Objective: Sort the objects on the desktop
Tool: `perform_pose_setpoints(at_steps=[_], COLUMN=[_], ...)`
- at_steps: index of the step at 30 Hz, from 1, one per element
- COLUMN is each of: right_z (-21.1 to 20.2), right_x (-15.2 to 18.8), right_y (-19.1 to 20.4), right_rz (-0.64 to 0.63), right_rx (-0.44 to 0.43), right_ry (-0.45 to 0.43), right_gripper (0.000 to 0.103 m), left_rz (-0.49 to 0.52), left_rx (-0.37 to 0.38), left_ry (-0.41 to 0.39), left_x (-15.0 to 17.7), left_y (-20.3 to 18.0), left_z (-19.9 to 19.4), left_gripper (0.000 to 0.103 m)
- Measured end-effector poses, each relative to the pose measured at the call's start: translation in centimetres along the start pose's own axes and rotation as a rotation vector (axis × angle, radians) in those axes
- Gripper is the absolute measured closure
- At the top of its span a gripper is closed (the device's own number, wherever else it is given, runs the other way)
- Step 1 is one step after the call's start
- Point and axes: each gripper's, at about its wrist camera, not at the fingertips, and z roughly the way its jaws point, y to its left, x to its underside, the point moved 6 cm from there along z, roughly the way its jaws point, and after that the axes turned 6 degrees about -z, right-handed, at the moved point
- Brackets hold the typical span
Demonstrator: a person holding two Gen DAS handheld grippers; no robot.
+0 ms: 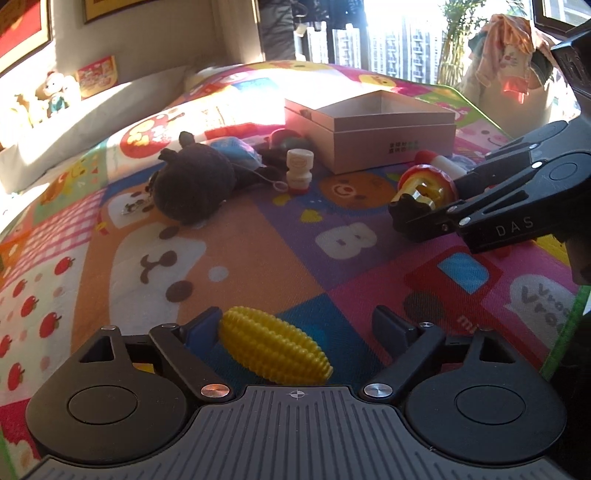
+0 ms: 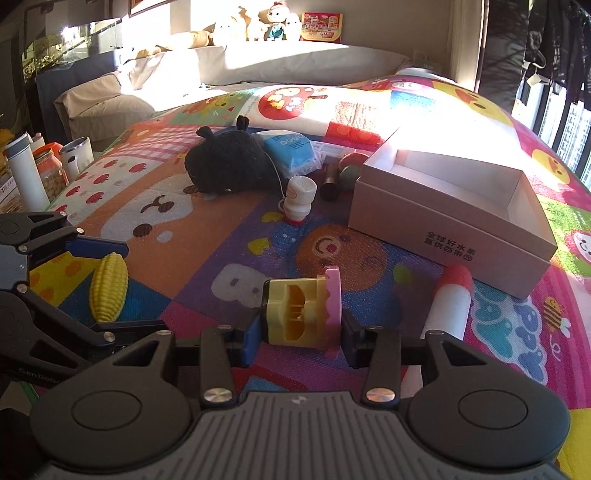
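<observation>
Yellow corn toy (image 1: 274, 345) between spread left fingers (image 1: 201, 326), against one.

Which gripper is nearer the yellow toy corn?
Left. The left gripper stands open around the toy corn; the right gripper, shut on a yellow-and-pink toy, is off to its right.

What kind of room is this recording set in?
Probably a home living room or play area: a cartoon play mat on the floor, a sofa topped with dolls, and toys scattered about.
</observation>
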Motion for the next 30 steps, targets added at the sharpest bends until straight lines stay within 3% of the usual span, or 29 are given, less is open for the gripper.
perform_pose_setpoints(at_steps=[11, 21, 23, 28, 30], right_z=[0.1, 0.4, 0.5, 0.4, 0.4], right_x=[0.5, 1.0, 1.1, 1.1, 1.0], right_y=[0.4, 0.2, 0.1, 0.1, 0.1], right_rz=[-0.018, -0.006, 0.0, -0.005, -0.009], right_rx=[0.006, 0.01, 0.006, 0.012, 0.01], right_ry=[0.007, 0.02, 0.025, 0.02, 0.015], right_gripper=[0.058, 0.056, 0.056, 0.055, 0.055], left_rz=[-0.022, -0.041, -0.022, 0.064, 0.067], left_rx=[0.084, 0.253, 0.233, -0.004, -0.009], left_ry=[0.018, 0.045, 0.031, -0.033, -0.038], left_x=[1.8, 1.6, 1.6, 1.1, 0.9], left_y=[0.2, -1.9, -2.2, -0.9, -0.1], left_z=[-2.2, -4.1, -4.2, -3.5, -2.8], left_gripper=[0.011, 0.014, 0.015, 0.015, 0.014])
